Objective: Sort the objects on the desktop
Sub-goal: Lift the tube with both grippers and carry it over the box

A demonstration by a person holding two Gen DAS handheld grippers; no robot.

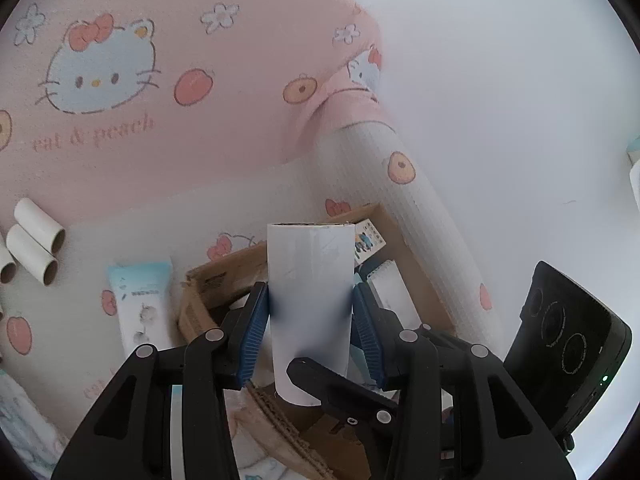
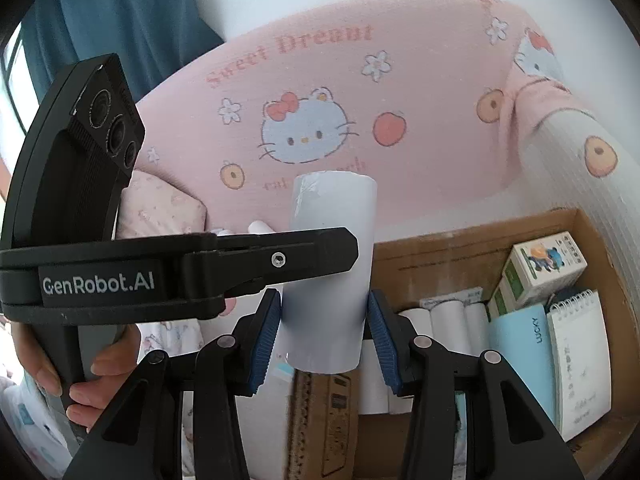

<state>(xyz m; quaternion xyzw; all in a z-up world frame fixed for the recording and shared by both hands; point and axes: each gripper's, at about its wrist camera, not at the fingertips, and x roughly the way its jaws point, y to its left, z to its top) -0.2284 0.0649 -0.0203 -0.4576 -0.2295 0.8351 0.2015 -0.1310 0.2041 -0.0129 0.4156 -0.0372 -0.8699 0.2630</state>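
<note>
From my end it's mostly pastel: the pink blanket [image 2: 420,120] is printed with white cat faces, red bows, peaches and little flowers. The roll [image 1: 310,300] I'm gripping is plain white, pinched by blue ribbed pads [image 1: 254,332] on black arms. Brown cardboard box [image 2: 472,236] lower right, light-blue notebook [image 2: 520,360] inside, teal curtain [image 2: 120,12] upper left.

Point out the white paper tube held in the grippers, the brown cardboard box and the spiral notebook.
white paper tube [image 2: 330,276], right wrist view, mid-wall.
brown cardboard box [image 2: 452,252], right wrist view, back wall.
spiral notebook [image 2: 580,364], right wrist view, cover.
</note>
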